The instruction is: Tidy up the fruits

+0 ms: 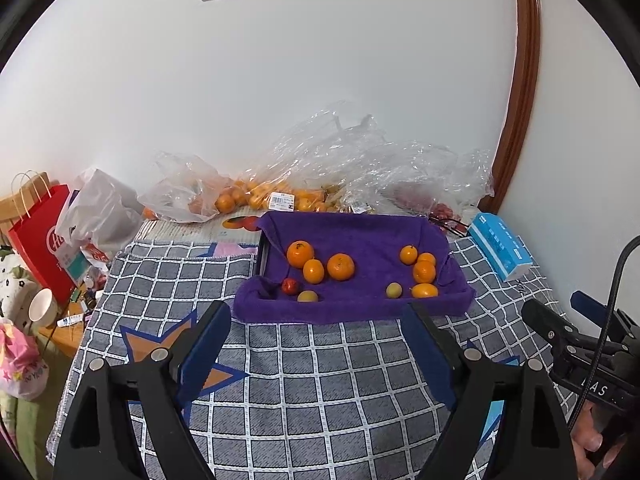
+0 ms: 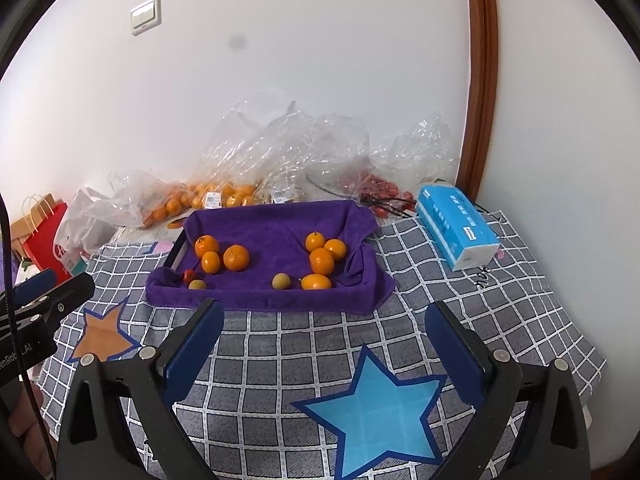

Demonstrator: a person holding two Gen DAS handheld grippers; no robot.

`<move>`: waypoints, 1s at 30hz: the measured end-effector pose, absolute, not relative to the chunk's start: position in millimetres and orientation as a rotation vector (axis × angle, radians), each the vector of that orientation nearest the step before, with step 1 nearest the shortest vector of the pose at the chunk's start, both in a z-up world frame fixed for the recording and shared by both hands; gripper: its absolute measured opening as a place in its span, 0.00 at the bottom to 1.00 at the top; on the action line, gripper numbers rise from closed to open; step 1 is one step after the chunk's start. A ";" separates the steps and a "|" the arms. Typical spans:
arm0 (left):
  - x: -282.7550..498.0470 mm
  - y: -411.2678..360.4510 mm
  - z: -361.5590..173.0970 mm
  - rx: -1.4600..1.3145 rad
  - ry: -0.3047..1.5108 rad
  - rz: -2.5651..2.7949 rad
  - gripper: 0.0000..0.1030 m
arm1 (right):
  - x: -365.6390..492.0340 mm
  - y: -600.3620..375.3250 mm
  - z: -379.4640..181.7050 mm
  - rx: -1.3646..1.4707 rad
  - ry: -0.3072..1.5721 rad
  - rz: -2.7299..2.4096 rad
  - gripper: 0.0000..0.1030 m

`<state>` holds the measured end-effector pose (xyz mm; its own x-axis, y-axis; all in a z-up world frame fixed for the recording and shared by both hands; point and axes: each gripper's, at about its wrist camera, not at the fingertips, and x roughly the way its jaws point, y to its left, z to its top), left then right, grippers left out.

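Observation:
A tray lined with a purple towel sits on the checked cloth. In its left part lie three oranges, a small red fruit and a yellow-green fruit. Its right part holds several oranges and another yellow-green fruit. My left gripper hangs open just before the tray's near edge, holding nothing. My right gripper stands wide open and empty, a little short of the tray.
Clear plastic bags of oranges and red fruit are piled against the wall behind the tray. A blue tissue pack lies to the right. A red paper bag, a cup and clutter sit off the left edge.

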<state>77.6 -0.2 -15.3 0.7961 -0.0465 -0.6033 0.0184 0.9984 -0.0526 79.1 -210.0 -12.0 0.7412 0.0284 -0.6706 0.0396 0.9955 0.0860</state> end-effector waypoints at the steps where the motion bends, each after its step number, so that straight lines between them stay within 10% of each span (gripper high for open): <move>1: 77.5 0.0 -15.5 -0.045 0.650 -0.034 0.84 | 79.1 -209.6 -12.1 0.097 0.736 -0.005 0.97; 30: 78.1 2.1 -15.8 -0.043 0.650 -0.022 0.84 | 78.0 -207.7 -12.6 0.096 0.737 -0.004 0.97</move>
<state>78.1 2.1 -15.8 0.7959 -0.0339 -0.6045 0.0071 0.9989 -0.0466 78.0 -207.7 -12.6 0.7408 0.0303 -0.6710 0.0374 0.9956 0.0861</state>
